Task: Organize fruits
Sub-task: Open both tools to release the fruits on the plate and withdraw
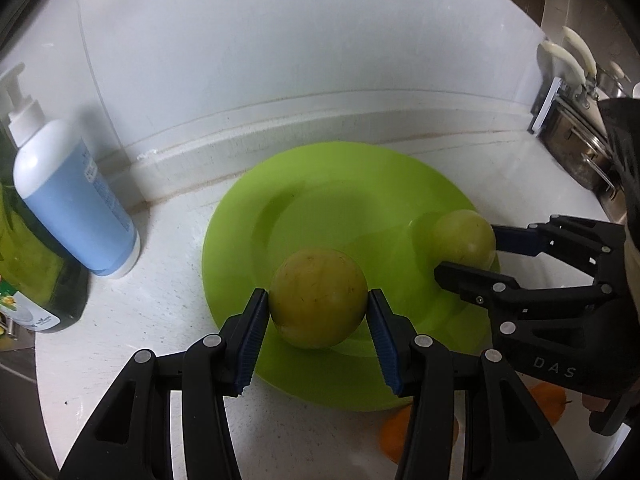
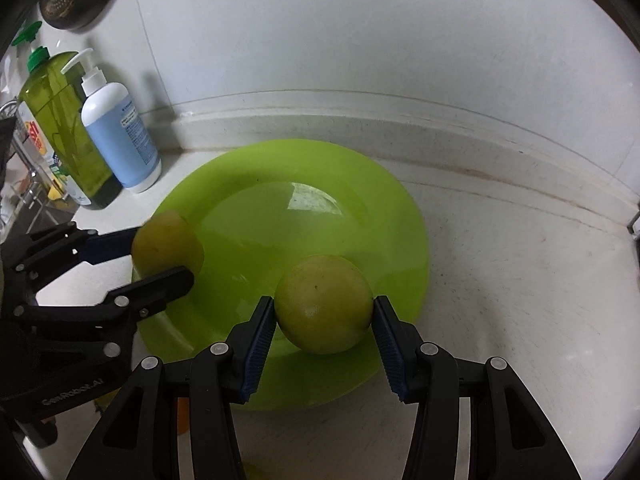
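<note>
Both grippers [image 1: 318, 312] [image 2: 324, 322] level, each clasping fruit over plate [image 1: 240, 216].

Orange fruit [image 1: 416, 436] mostly hidden behind left gripper fingers [image 1: 384, 344]; bottle label unreadable.

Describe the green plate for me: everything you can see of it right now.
The green plate is round, lime green and glossy, plastic by its look, with a broad flat rim around a shallow well that mirrors a window. It lies flat on the white counter near the backsplash, right of the soap bottles. Two yellow-green fruits are over it, one in the left gripper, one in the right gripper. No chips show.
</note>
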A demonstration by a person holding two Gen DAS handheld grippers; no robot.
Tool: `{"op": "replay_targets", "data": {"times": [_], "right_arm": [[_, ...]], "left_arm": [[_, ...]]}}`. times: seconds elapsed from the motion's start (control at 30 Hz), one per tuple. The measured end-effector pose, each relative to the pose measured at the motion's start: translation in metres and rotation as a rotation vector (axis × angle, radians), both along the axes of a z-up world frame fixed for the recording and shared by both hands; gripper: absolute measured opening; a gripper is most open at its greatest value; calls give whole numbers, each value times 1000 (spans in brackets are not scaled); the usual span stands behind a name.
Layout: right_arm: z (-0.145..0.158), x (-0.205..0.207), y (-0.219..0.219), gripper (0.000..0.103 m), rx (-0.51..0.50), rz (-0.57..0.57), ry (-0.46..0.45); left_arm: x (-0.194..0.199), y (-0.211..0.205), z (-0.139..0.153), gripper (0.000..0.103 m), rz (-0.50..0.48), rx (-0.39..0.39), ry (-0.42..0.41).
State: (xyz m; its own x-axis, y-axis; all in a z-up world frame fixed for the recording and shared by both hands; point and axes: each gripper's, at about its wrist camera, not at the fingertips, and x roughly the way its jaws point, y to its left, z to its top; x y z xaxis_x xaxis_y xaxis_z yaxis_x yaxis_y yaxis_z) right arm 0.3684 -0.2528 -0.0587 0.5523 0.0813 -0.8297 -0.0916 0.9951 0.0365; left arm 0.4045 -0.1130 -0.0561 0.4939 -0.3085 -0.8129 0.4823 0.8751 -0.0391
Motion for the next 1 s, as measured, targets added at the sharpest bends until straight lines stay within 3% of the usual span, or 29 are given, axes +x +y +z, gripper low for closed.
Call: {"op": "replay_targets", "data": {"times": [0.3, 0.37, 0.5, 0.77, 1.0], "right_arm": [[1, 2, 3, 50, -9, 5, 2], [3, 1, 4, 51, -2, -1, -2], [13, -6, 9, 51, -11, -3, -40], [46, -40, 11, 51, 6, -24, -120], [75, -89, 14, 56, 14, -53, -196]], "left_arm": [[4, 0, -1, 50, 4, -4, -7], [2, 2, 6, 63, 8, -4, -39], [-6, 7, 19, 65, 18, -19, -65], [-48, 23, 54, 79, 46, -56, -131], [-98, 33, 82, 80, 36, -75, -202]]}}
